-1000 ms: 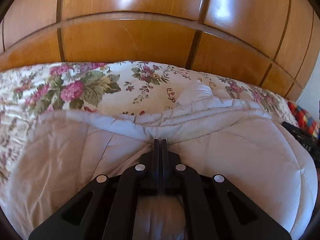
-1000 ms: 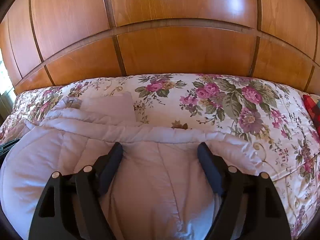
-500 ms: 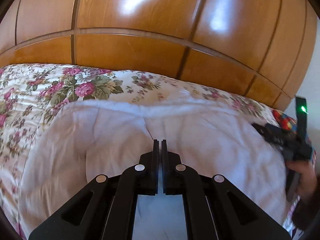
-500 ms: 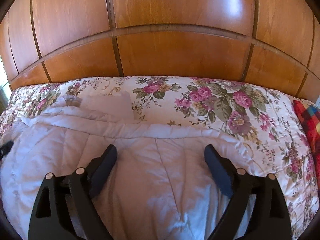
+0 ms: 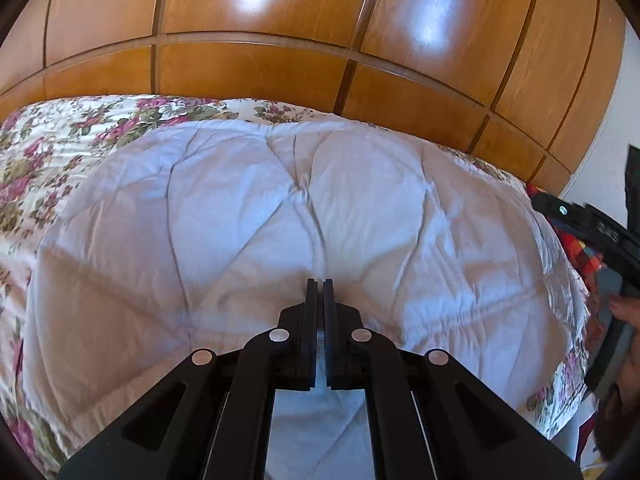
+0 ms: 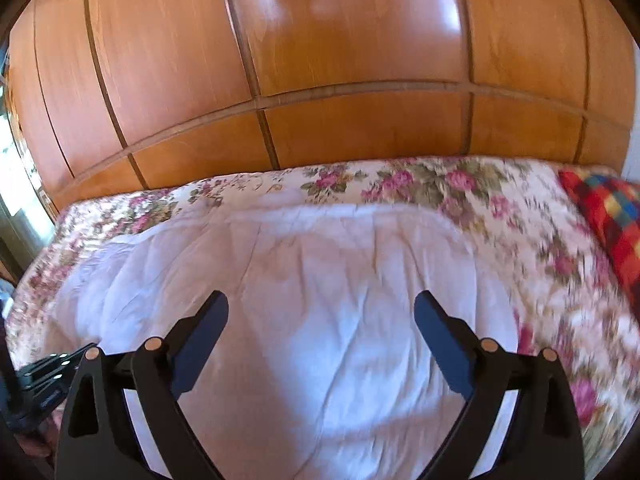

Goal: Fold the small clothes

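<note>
White quilted garment spread flat on floral bedspread, long axis 9 to 3. Left gripper pinched on its near edge, at 12; right gripper spread wide above it, holding nothing. Wooden wardrobe beyond; checked cloth at 3, clear.

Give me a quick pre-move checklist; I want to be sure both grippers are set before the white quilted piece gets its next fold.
1. Left gripper shut: ok, fingers nearly together.
2. Left gripper actually pinching the white quilted piece: cannot tell; fabric puckers at the tips, but none shows clearly between them.
3. Right gripper open for a fresh grasp: ok, jaws wide apart over the fabric, nothing between them.
4. Piece lying flat on the floral bedspread: ok, spread out with only light creases.
5. Multicoloured checked cloth out of the way: ok, beside the white piece.
</note>
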Motion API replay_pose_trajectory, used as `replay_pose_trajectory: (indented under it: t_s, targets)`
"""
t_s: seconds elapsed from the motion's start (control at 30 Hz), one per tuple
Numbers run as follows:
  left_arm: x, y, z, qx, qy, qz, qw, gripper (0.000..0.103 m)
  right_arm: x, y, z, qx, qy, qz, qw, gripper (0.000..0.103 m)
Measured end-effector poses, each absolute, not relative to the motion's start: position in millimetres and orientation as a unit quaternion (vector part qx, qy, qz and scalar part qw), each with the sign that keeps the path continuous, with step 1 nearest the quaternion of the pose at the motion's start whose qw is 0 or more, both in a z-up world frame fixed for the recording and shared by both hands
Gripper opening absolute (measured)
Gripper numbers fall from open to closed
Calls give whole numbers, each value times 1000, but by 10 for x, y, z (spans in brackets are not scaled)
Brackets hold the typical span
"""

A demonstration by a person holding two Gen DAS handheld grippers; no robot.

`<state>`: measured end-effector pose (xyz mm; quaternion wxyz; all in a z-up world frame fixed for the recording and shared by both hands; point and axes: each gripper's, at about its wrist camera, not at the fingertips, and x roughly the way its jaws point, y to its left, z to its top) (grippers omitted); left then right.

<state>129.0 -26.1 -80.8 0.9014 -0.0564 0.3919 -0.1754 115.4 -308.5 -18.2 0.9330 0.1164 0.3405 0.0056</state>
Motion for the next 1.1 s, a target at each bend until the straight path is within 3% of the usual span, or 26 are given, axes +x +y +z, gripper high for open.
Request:
replay_pose_trajectory:
  t_s: [0.07,0.1,0.13,0.2,0.67,0.7,0.77,0.83,0.87,0.93,1.03,1.1]
  targets:
    - [1235,-246,-809,-57,393,-176,901,3,985,-3095,-236,142,340,8,930,94]
    - [1201,-231,-809,-57,392,-176,901,20,925,-3089,-258,150,339,9,929,94]
    - [1164,-208,-804,-60,388,-173,903,55,855,-3080,-295,159,341,10,926,94]
    - [1086,-149,-782,-69,371,-158,912,95,725,-3055,-359,172,343,6,924,94]
    - [659,-77,-836,-84,351,-171,917,95,-52,-3196,-558,251,339,19,906,95]
    - [633,-76,-817,-94,344,-177,917,91,-91,-3221,-560,256,339,21,905,95]
    - [588,-132,-765,-100,337,-190,916,77,-204,-3275,-588,276,340,25,898,95]
    - [564,-223,-733,-89,336,-196,917,48,-317,-3316,-636,292,345,22,892,97]
    - [560,-281,-724,-83,337,-204,915,42,-364,-3345,-672,301,346,21,888,98]
    - [552,-399,-714,-68,342,-220,911,15,-428,-3419,-781,331,352,19,875,98]
    - [500,-585,-677,-35,331,-238,913,1,-447,-3532,-947,373,361,9,855,99]
    - [476,-663,-658,-22,320,-250,914,0,-436,-3614,-1033,407,348,16,844,99]
